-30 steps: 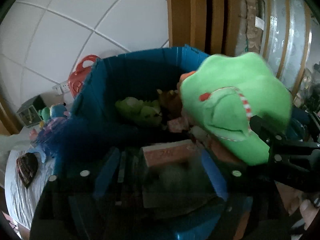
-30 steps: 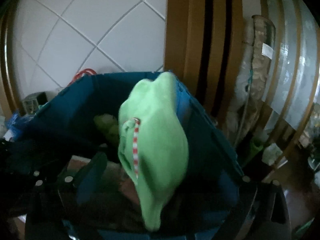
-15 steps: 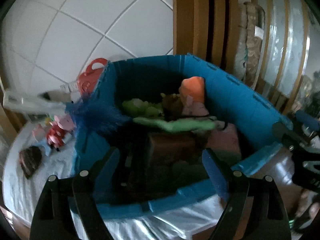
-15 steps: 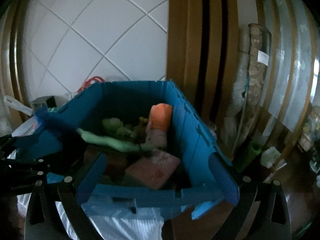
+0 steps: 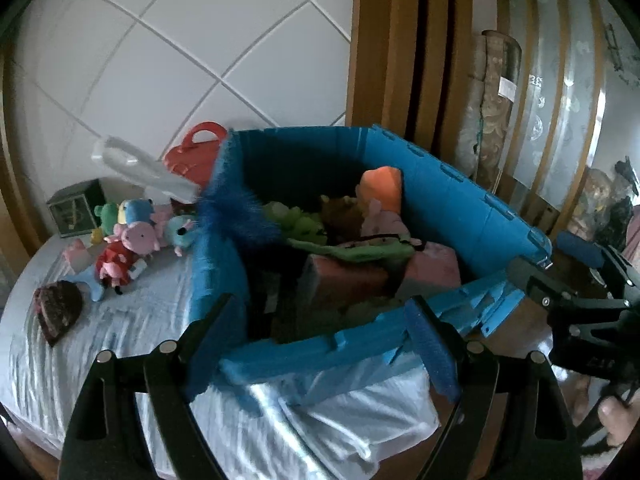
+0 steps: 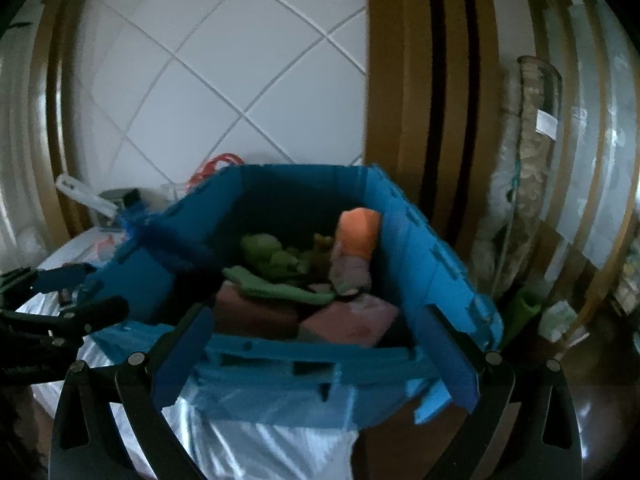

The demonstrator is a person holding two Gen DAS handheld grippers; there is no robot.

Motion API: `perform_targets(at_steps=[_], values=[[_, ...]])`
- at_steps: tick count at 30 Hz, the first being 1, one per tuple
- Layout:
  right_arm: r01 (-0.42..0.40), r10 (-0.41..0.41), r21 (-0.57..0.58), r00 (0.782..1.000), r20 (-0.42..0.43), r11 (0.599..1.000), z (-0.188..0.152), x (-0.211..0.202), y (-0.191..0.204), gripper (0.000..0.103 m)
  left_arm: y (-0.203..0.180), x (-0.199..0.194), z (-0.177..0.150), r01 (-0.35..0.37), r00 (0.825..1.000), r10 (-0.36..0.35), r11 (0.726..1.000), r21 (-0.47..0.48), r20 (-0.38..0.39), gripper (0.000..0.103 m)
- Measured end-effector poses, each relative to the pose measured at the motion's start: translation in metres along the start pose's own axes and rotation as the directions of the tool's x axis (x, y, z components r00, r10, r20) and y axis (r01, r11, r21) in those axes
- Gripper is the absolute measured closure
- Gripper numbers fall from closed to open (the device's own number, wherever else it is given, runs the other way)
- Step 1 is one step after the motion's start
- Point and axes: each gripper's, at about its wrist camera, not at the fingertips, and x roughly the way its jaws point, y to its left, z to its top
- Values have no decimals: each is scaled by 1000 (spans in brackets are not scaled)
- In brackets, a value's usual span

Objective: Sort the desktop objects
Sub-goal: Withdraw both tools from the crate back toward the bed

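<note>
Blue plastic crate [image 5: 472, 216] on the white sheet already holds the flat green plush [image 5: 360, 250]; both grippers, left [image 5: 320, 344] and right [image 6: 316, 360], gape wide and empty, so swing left toward the pink pig plush [image 5: 138, 236], approaching low.

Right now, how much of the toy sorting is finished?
Done: several plush toys lie in the blue bin. In hand: nothing; left gripper and right gripper are open. Left: plush toys beside the bin, on the sheet.
</note>
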Motion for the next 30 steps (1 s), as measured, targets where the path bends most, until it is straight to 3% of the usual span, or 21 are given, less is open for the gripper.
perform_targets(at_steps=[7, 12, 17, 20, 23, 30], values=[[-63, 67, -53, 995, 76, 997, 8, -30, 78, 0, 73, -48, -18, -40, 996, 43, 998, -38, 72, 18], [-98, 105, -84, 990, 94, 992, 7, -43, 165, 0, 165, -84, -46, -115, 987, 123, 990, -85, 99, 18], [-128, 141, -113, 984, 109, 985, 3, -54, 261, 0, 280, -114, -82, -188, 978, 200, 969, -159, 63, 18], [-162, 171, -101, 981, 86, 982, -2, -48, 309, 0, 334, -123, -101, -260, 961, 273, 944, -204, 38, 18], [-189, 193, -110, 981, 24, 976, -5, -29, 344, 0, 383, -121, -118, -288, 956, 293, 924, -252, -18, 18], [-198, 186, -110, 976, -113, 974, -13, 44, 386, 0, 470, -84, -142, -366, 931, 337, 865, -344, -142, 18]])
